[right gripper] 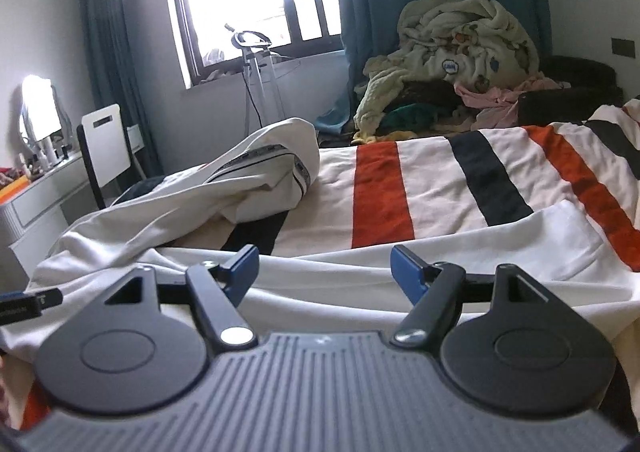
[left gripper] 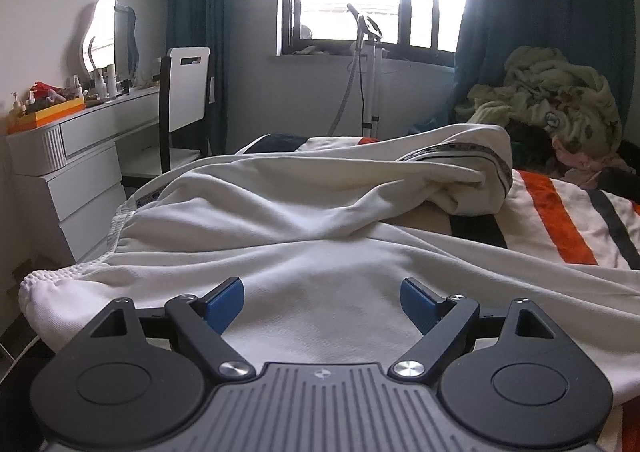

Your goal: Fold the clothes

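A white garment (left gripper: 304, 211) with an elastic waistband at the left and a dark printed side stripe lies spread and rumpled across the striped bed. My left gripper (left gripper: 322, 294) hovers low over its near part, blue pads wide apart with only flat cloth beneath them, so it is open. In the right wrist view the same white garment (right gripper: 360, 276) lies in front, its far leg bunched up at the left. My right gripper (right gripper: 324, 266) also stands open just above the cloth, nothing pinched between its pads.
The bed cover (right gripper: 400, 187) has orange, black and white stripes. A heap of blankets and clothes (right gripper: 460, 63) sits at the bed's far right. A white dresser (left gripper: 72, 155) with a mirror and a white chair (left gripper: 186, 91) stand left; a garment steamer (left gripper: 370, 63) is by the window.
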A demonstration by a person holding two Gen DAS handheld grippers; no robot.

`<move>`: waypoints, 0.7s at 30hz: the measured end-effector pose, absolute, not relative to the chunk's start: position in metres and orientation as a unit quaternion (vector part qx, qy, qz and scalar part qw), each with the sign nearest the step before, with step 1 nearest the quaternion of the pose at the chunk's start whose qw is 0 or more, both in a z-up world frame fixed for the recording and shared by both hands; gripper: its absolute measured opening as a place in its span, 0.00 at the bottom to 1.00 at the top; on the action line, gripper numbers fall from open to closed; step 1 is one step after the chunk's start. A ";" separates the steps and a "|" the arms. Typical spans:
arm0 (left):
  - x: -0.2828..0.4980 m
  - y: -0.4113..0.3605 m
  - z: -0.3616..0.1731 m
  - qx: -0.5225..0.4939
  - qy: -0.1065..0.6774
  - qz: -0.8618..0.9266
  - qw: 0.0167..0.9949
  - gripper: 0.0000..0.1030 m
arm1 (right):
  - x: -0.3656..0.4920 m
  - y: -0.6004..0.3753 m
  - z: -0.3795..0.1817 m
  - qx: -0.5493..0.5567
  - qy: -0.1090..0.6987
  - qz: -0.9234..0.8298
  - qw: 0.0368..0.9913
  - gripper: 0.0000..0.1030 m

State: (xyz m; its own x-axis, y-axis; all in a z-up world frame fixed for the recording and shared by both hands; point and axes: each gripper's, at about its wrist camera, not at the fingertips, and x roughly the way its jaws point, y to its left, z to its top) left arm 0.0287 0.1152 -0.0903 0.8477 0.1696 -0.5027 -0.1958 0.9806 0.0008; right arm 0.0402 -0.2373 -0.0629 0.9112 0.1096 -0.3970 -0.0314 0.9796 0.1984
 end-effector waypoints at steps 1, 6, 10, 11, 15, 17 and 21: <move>0.029 0.116 -0.091 -0.027 0.261 0.096 0.960 0.84 | 0.041 -0.237 -0.063 0.093 0.207 0.032 0.973 0.72; 0.033 0.115 -0.104 -0.053 0.284 0.088 0.953 0.84 | 0.060 -0.234 -0.048 0.098 0.206 -0.012 0.973 0.73; 0.046 0.095 -0.128 -0.039 0.342 0.050 0.938 0.84 | 0.083 -0.240 -0.014 0.181 0.186 -0.043 0.965 0.72; 0.050 0.090 -0.131 -0.032 0.347 0.048 0.936 0.84 | 0.090 -0.242 -0.009 0.200 0.191 -0.061 0.959 0.73; 0.065 0.074 -0.136 -0.015 0.346 0.042 0.937 0.79 | 0.106 -0.254 -0.013 0.254 0.209 -0.074 0.941 0.72; 0.077 0.064 -0.130 -0.011 0.314 0.034 0.949 0.81 | 0.107 -0.265 -0.025 0.266 0.212 -0.081 0.937 0.72; 0.139 0.019 -0.126 0.021 0.297 -0.007 0.955 0.82 | 0.108 -0.297 -0.044 0.304 0.205 -0.121 0.922 0.74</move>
